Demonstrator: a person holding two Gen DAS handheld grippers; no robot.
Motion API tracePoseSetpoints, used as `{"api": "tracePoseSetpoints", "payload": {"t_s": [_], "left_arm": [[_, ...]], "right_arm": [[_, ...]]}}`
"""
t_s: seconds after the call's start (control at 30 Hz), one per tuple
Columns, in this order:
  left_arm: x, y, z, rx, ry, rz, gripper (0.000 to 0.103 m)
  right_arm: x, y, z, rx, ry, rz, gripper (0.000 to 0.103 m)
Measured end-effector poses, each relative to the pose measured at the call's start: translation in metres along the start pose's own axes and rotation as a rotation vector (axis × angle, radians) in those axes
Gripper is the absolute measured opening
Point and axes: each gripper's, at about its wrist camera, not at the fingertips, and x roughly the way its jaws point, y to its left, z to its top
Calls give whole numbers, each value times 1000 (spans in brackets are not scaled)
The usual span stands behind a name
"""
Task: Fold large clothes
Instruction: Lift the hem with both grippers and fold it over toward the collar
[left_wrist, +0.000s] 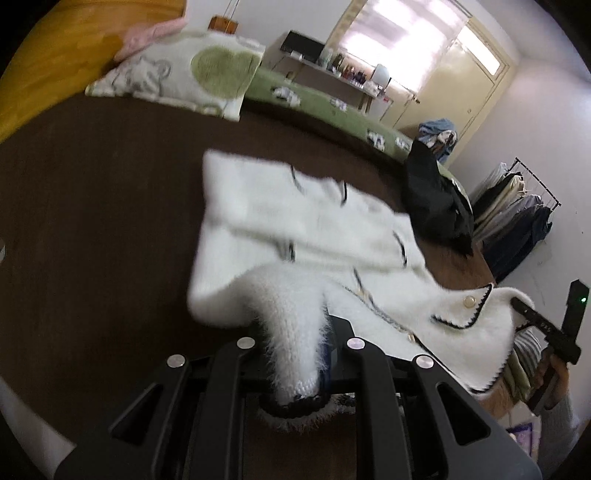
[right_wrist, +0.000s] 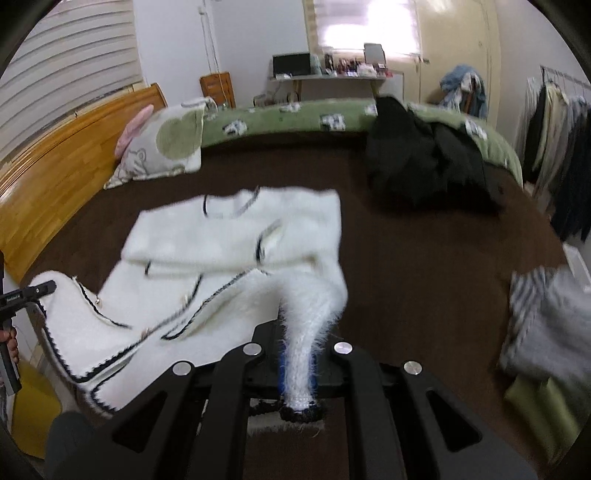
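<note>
The white fluffy cardigan (right_wrist: 207, 258) is lying on the brown bed cover (right_wrist: 424, 266), upper part already doubled over, w/ the bottom hem hanging toward the bed edge. The left gripper (left_wrist: 291, 354) is clenching a bunched white piece of it near the dark trim, and the right gripper (right_wrist: 297, 365) is pinching another bunch the same way; both pairs of fingers are closed on fabric. Risk, as I judge it: the fur is slippery and each grip is taking only a thin bunch, so it is maybe sliding out when lifting. Also, if one side is pulling more, the folded upper part is probably dragging and opening again. The black jacket (right_wrist: 424, 166) is lying near, so a wide swing is perhaps catching it.
</note>
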Motion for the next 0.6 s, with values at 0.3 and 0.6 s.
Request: {"api": "tracePoseSetpoints", "payload": {"t_s": [0.3, 0.6], "left_arm": [[34, -1, 89, 21, -117, 41, 18], [119, 19, 161, 19, -132, 152, 19]], "right_arm": [[50, -2, 95, 0, -75, -48, 8], [157, -3, 158, -37, -46, -125, 8]]}}
